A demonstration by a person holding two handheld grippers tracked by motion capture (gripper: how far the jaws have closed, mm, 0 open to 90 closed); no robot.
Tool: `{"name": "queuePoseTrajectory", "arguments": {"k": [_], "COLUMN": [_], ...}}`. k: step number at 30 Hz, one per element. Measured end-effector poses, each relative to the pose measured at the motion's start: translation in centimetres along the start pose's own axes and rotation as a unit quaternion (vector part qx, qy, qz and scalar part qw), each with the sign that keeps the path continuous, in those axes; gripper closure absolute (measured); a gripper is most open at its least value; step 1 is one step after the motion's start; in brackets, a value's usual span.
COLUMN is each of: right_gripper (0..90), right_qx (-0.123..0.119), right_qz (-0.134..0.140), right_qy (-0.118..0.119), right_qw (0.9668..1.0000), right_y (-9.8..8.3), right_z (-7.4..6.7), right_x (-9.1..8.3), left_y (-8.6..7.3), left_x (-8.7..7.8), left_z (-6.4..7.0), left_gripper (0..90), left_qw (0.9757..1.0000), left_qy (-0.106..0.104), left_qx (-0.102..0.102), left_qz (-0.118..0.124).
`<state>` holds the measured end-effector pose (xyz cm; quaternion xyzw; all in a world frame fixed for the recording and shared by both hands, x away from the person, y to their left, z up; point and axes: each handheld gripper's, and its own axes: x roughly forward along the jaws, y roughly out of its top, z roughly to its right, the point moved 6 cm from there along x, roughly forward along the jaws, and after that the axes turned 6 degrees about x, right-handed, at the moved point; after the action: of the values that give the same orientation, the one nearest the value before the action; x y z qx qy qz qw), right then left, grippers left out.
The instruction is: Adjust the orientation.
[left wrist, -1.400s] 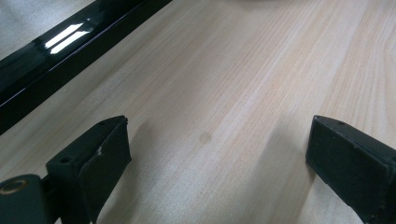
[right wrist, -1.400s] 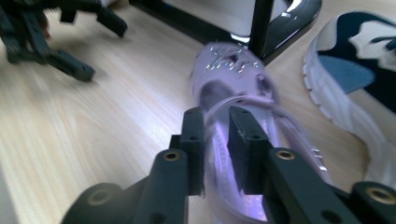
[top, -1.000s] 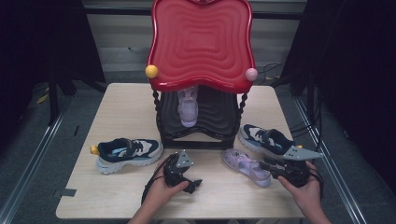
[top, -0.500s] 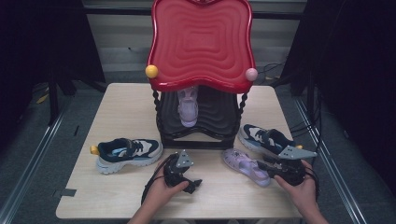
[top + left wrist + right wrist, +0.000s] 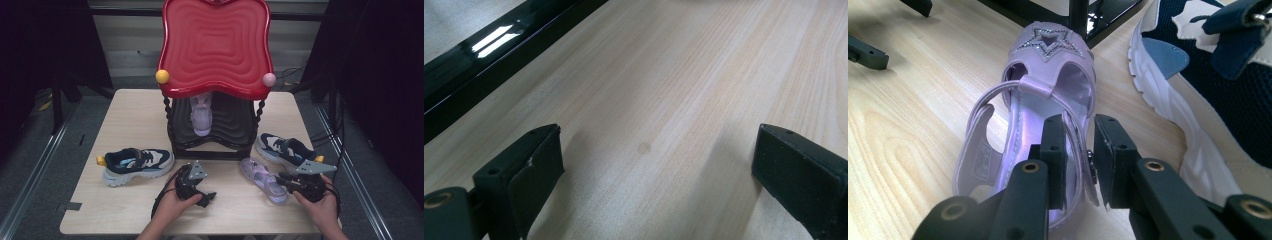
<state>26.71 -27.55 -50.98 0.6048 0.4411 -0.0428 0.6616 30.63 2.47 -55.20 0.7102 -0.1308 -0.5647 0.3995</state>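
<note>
— Lilac sandal (image 5: 1040,107) is what I've got the right gripper (image 5: 1079,135) on: near-right part of the table (image 5: 130,115), just in front of the rack, toe toward the rack. Jaws have just been closing, one inside the shoe, one outside, w/ the heel-side strap between them. Pads look pressed on the strap, so I call it clamped on the sandal.

— And the left?

— Left gripper (image 5: 196,186) sits near the middle of the table's near edge, in my hand. Jaws wide apart, nothing between them but bare wood; black base rail of the rack (image 5: 499,55) runs just beyond.

— What's in the rack?

— Black shelf rack (image 5: 215,135) w/ twisted posts, at the table's centre-far, red wavy top (image 5: 216,45) w/ a yellow knob (image 5: 162,76) at left & a pink knob (image 5: 269,79) at right. One shoe inside: the matching lilac sandal (image 5: 201,114), on the sloped shelf, left of centre. Rest of that shelf looks bare, though the top hides part of it.

— Other shoes?

— Two navy/white sneakers on the table, outside the rack. Left sneaker (image 5: 136,164) lies well left of my left hand. Right sneaker (image 5: 282,148) is just beside the held sandal, on its right; can't tell if they touch.
</note>
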Motion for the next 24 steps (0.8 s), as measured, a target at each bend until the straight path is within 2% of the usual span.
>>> {"name": "queuePoseTrajectory", "arguments": {"k": [7, 8, 11, 16, 24], "right_gripper": [75.6, 75.6, 75.1, 71.7, 71.6], "right_qx": [0.009, 0.017, 0.018, 0.021, 0.034], "right_qz": [0.003, 0.004, 0.005, 0.033, 0.052], "right_qy": [0.011, 0.015, 0.013, 0.008, 0.013], "right_qw": [0.9999, 0.9997, 0.9997, 0.9992, 0.9980], "right_y": [-0.35, -0.46, -0.58, -0.76, -0.96], "right_z": [-0.35, -0.53, -0.74, -0.75, -0.72], "right_x": [-0.31, -0.42, -0.47, -0.40, -0.14], "left_y": [0.01, 0.01, 0.01, 0.02, 0.02], "left_x": [-0.02, -0.01, -0.01, -0.01, 0.00], "left_z": [-0.02, -0.02, -0.02, -0.02, -0.03], "left_gripper": [5.4, 5.4, 5.4, 5.4, 5.3], "left_qw": [1.0000, 1.0000, 1.0000, 1.0000, 1.0000], "left_qy": [-0.001, -0.001, -0.001, -0.001, -0.001], "left_qx": [0.001, 0.001, 0.001, 0.001, 0.001], "left_qz": [-0.004, -0.004, -0.004, -0.004, -0.004]}}
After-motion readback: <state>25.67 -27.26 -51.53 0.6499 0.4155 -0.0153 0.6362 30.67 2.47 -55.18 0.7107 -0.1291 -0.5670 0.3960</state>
